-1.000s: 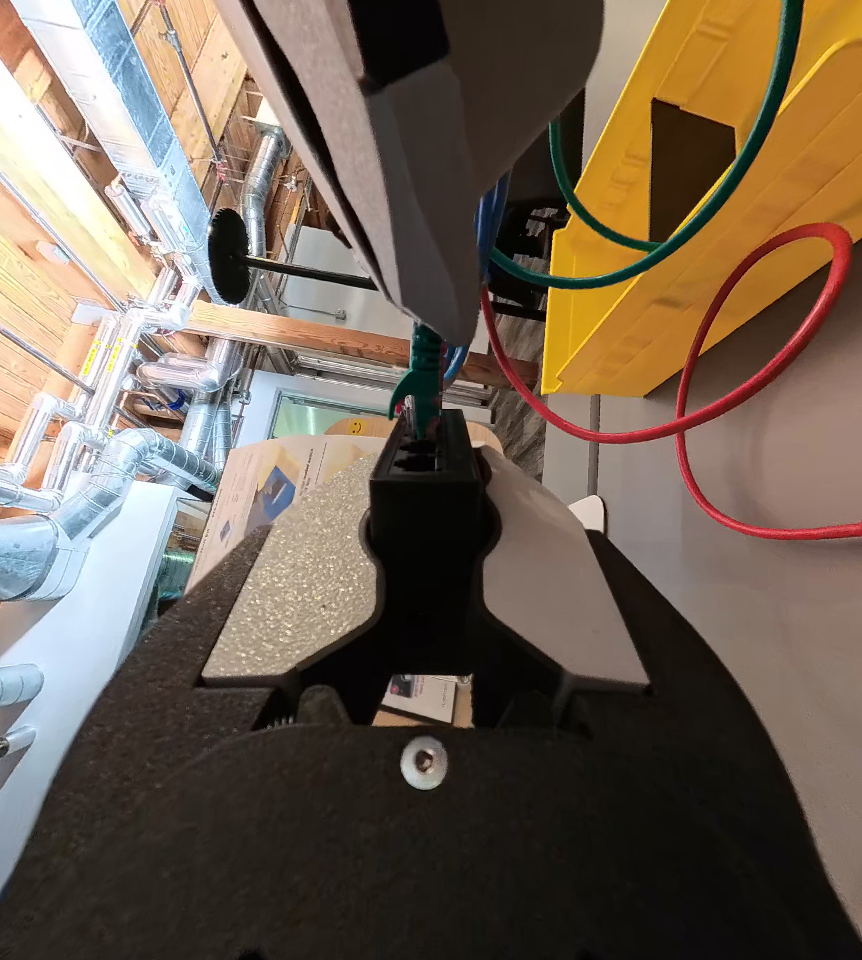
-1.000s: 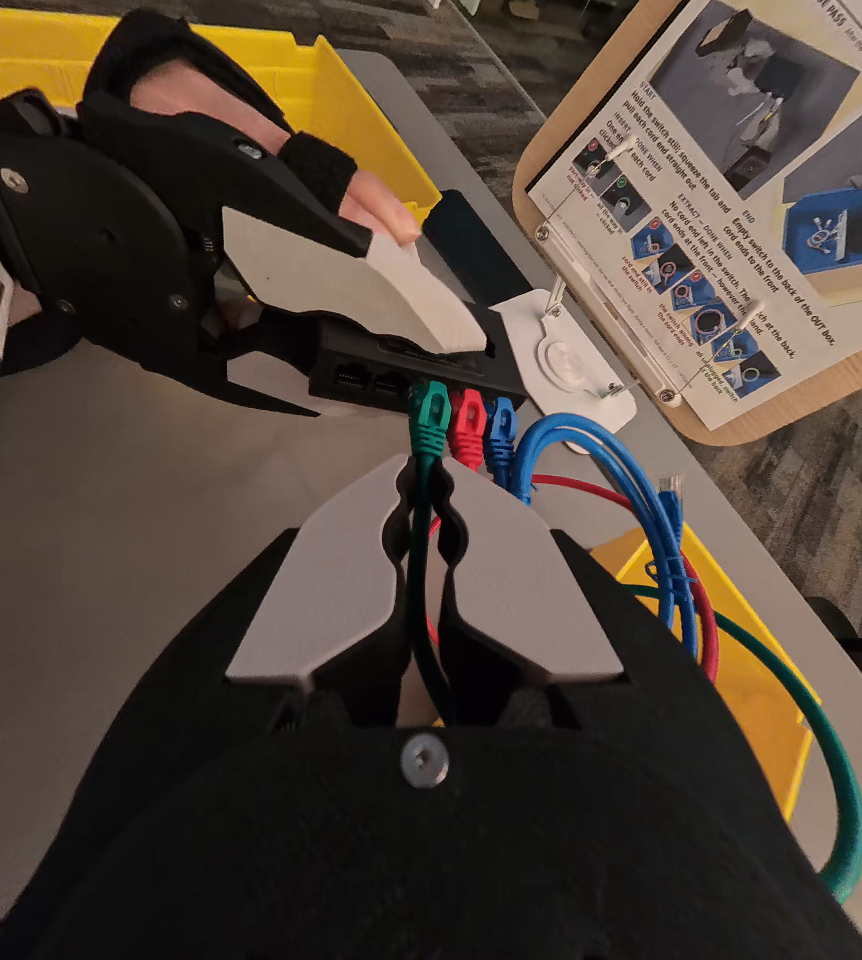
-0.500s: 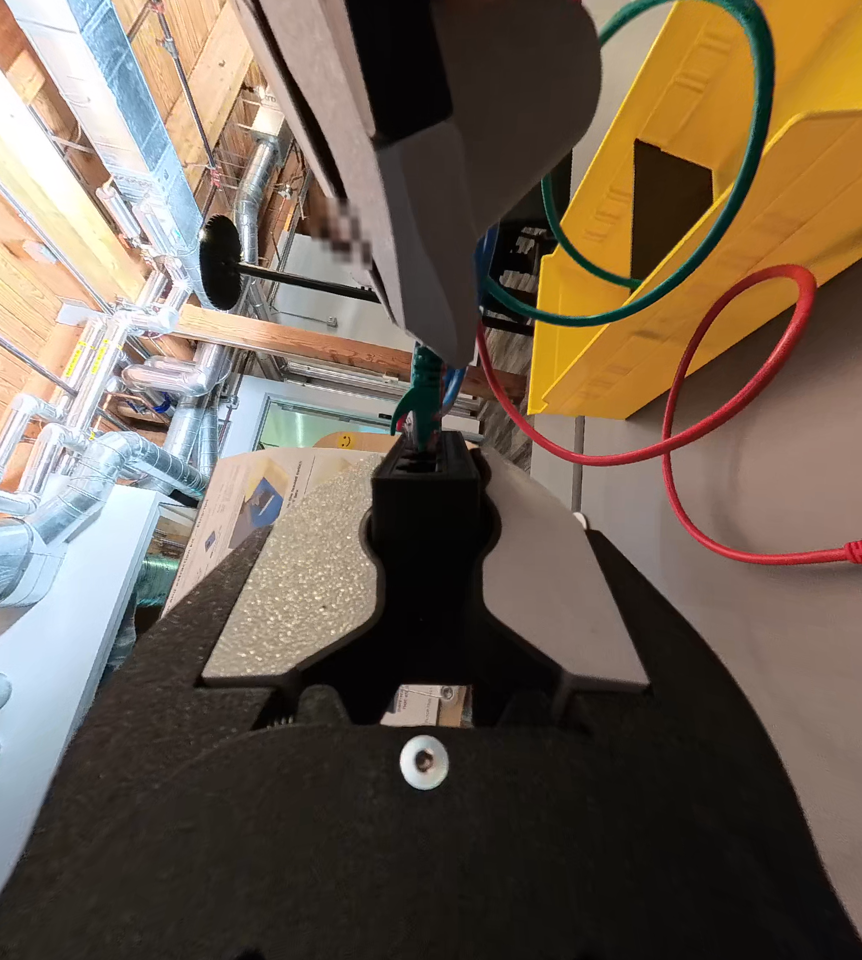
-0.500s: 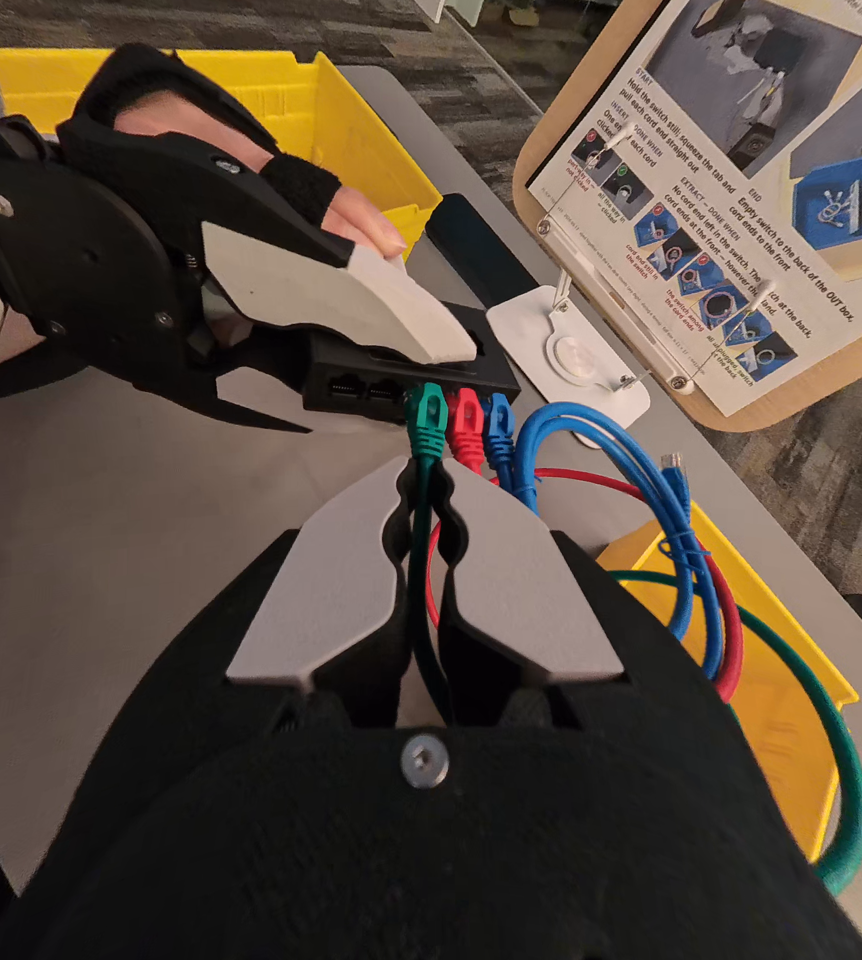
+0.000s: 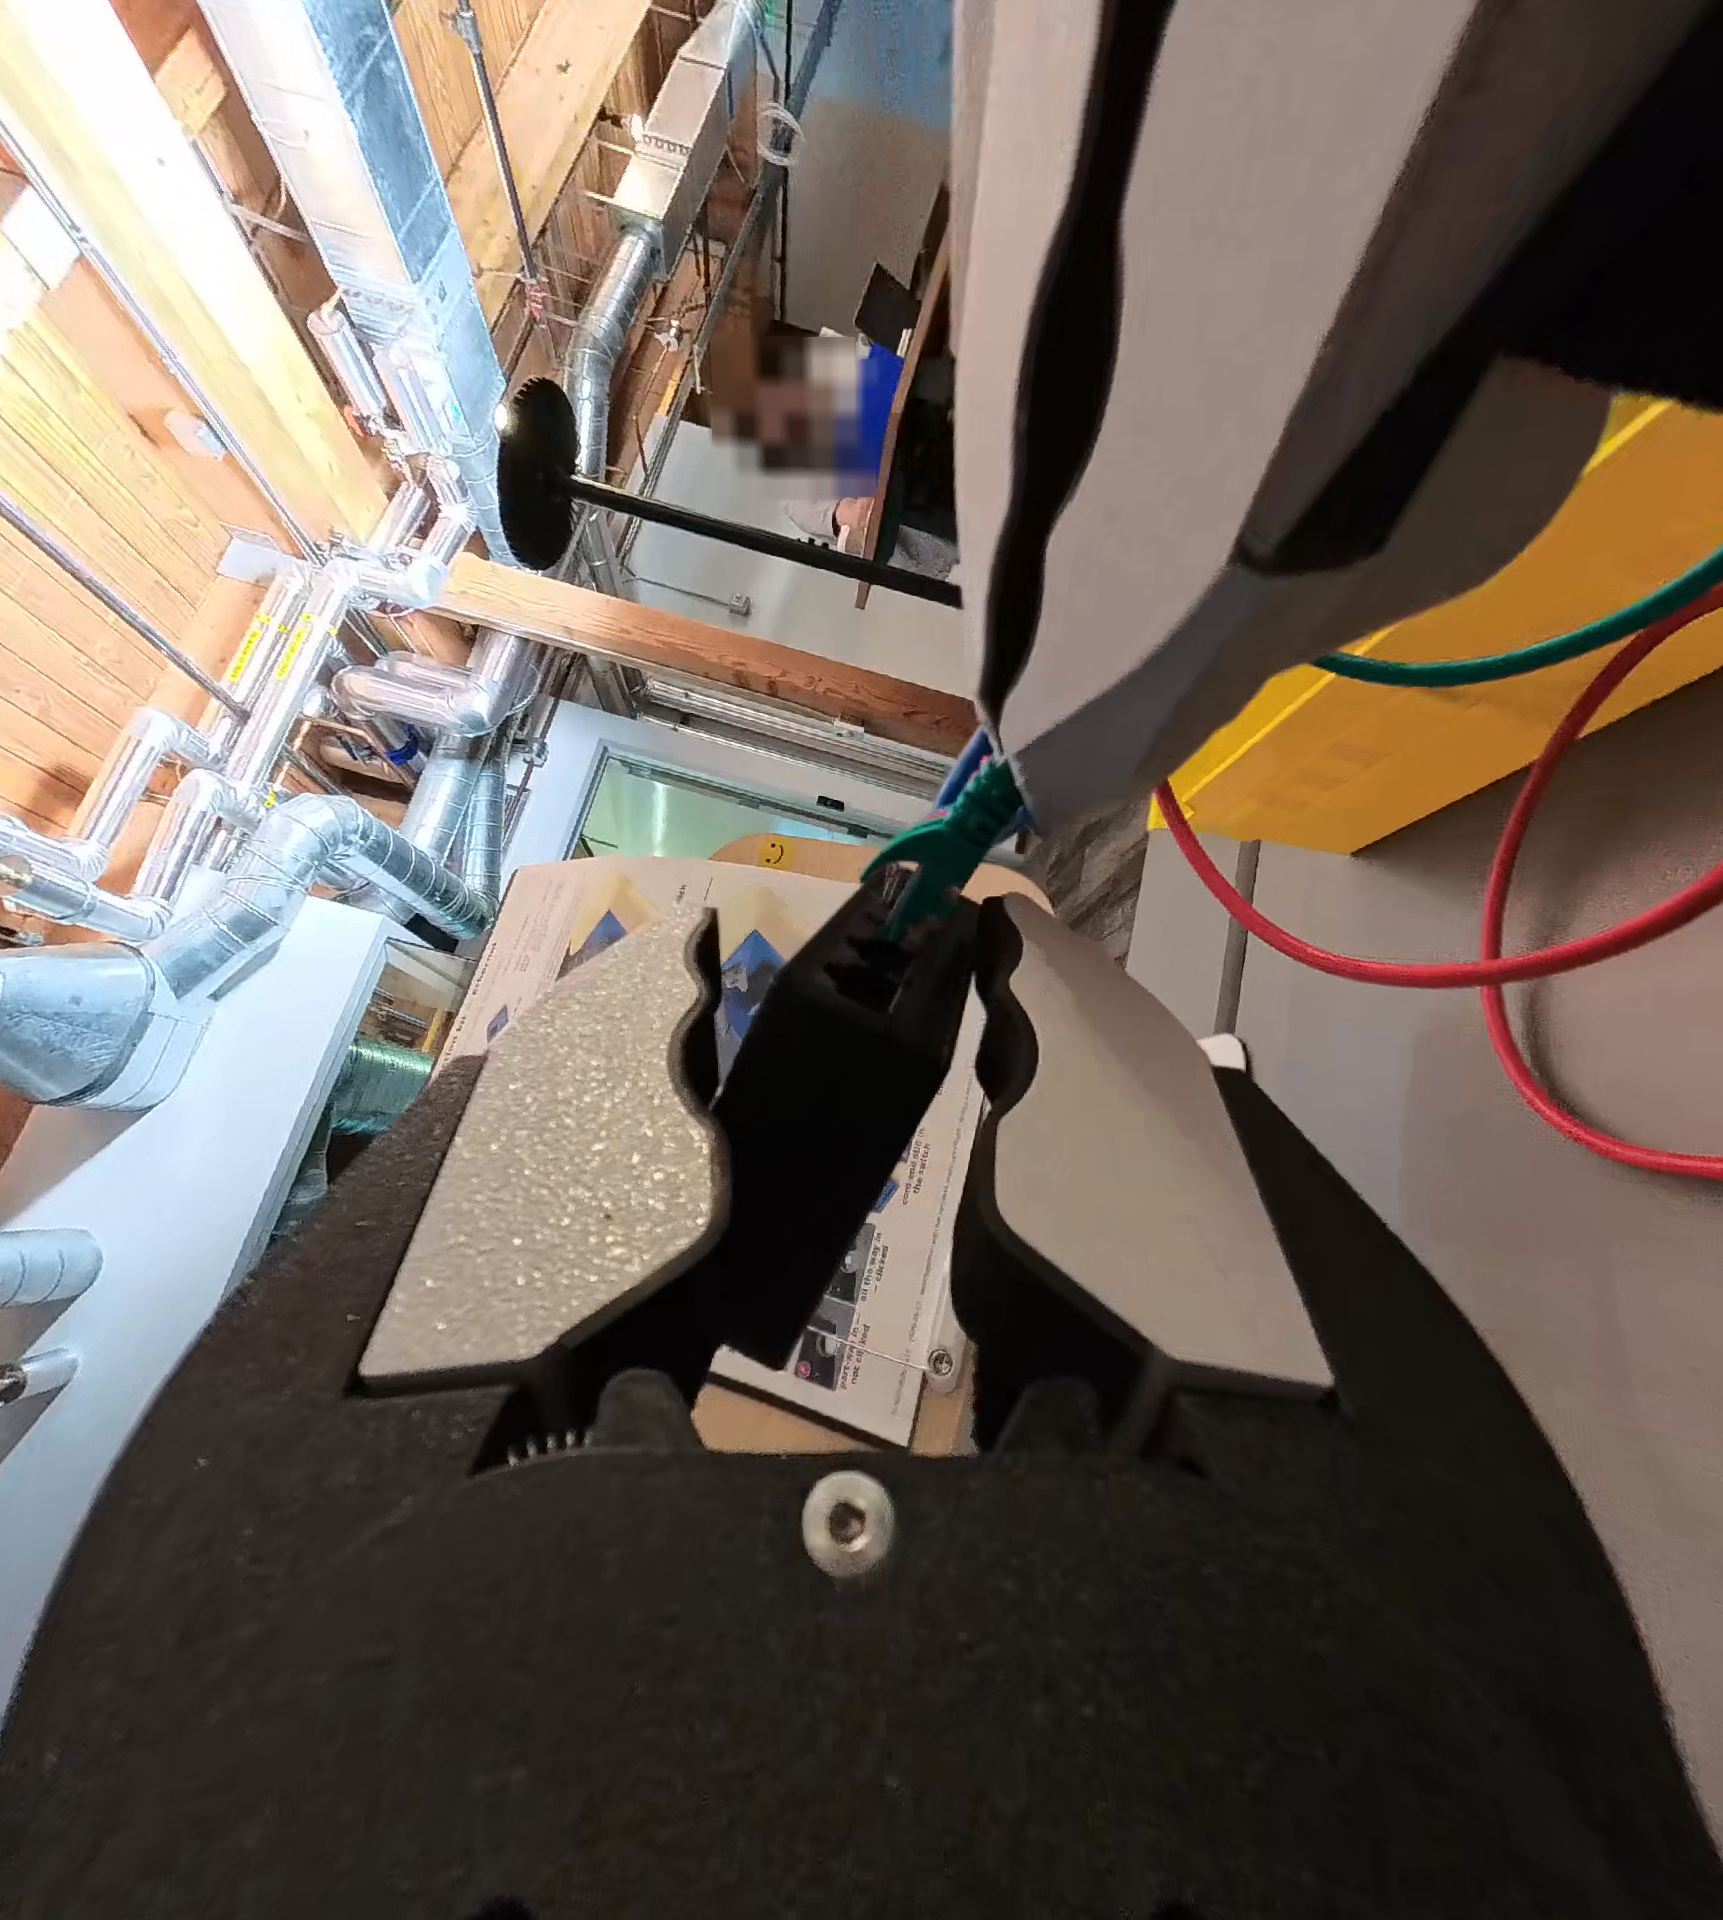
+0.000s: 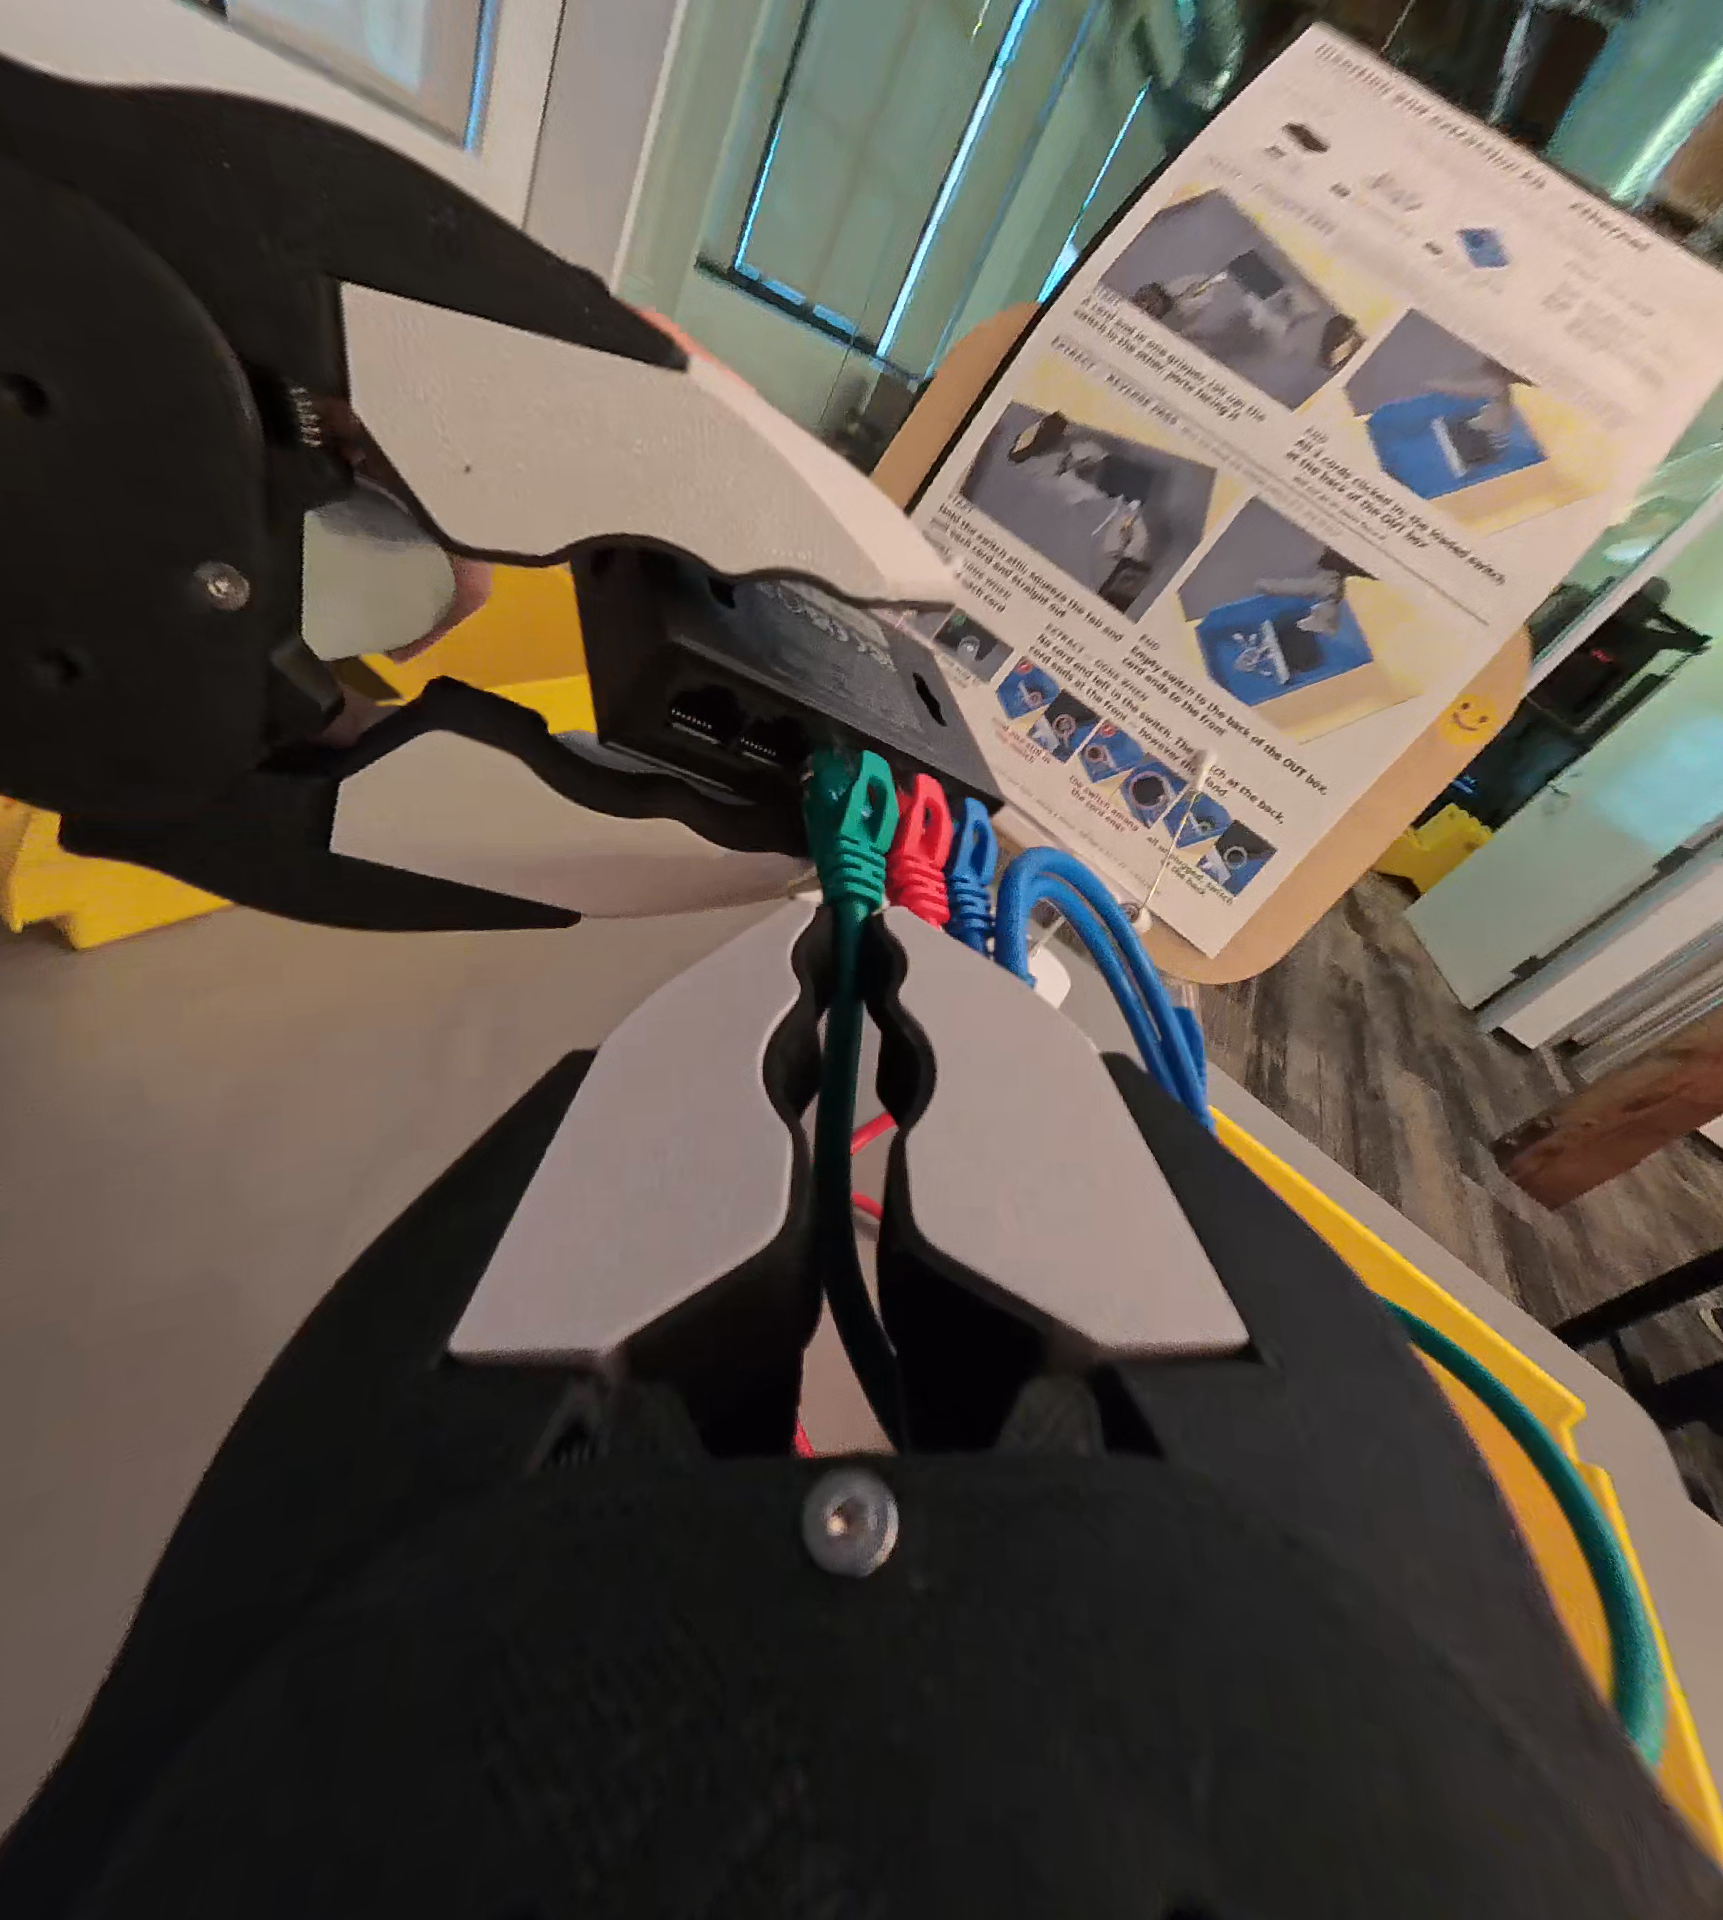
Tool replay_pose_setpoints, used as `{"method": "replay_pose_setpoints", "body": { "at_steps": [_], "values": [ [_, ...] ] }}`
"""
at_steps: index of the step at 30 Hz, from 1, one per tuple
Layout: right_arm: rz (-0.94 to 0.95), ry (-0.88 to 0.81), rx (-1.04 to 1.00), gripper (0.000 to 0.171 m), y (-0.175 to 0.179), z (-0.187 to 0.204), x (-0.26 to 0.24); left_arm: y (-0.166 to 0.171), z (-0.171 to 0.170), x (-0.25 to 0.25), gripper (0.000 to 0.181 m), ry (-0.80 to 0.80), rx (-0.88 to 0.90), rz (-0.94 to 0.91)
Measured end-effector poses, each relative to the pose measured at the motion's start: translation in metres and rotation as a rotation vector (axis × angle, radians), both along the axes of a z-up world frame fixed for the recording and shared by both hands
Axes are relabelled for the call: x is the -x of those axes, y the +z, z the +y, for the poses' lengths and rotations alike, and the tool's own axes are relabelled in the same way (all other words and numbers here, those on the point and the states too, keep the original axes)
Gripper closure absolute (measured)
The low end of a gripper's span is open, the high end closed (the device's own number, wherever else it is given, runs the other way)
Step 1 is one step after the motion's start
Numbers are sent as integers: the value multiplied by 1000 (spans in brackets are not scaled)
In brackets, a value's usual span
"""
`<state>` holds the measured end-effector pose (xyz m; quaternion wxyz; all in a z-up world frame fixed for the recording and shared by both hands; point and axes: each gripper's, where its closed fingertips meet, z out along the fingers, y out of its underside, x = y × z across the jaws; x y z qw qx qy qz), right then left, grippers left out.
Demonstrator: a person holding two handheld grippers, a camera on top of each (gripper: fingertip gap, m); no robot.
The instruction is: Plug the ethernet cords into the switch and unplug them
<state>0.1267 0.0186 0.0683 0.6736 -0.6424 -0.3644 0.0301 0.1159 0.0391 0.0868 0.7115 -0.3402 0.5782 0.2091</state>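
Observation:
My left gripper [image 5: 846,914] is shut on the black switch [image 5: 836,1091], which sits twisted at an angle between its jaws. In the right wrist view the left gripper [image 6: 867,717] holds the switch [image 6: 815,665] above the table. My right gripper [image 6: 846,920] is shut on the green cord [image 6: 841,1039] just behind its plug [image 6: 852,831], which is at a port and tilted; I cannot tell whether it is seated. Red [image 6: 919,842] and blue [image 6: 971,862] plugs sit in the ports beside it. The green plug [image 5: 940,852] also shows in the left wrist view under the right gripper's finger [image 5: 1148,416].
The grey table [image 6: 213,1143] has a yellow bin [image 6: 1522,1455] on the right holding cord slack and another yellow bin [image 6: 109,883] at the far left. An instruction board [image 6: 1304,468] stands behind the switch. A red cord [image 5: 1501,935] loops over the table. Blue cord loops [image 6: 1127,966] hang near the board. Only a small space, under 4 cm, lies between the two pairs of fingers.
Both grippers have risen and tipped upward with the switch and the green cord. The switch has twisted in the left jaws. The right gripper still grips the green cord.

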Motion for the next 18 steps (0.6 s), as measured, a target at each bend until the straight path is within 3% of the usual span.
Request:
{"method": "replay_pose_setpoints", "body": {
  "at_steps": [4, 18],
  "values": [
    [69, -21, -53, 165, -2, 0, -1, 0, -1, -1, 134, 4, -37, 18],
    [9, -145, -244, 164, 4, 2, -13, 15, -29, -11, 126, -71, -77, -15]
  ]
}}
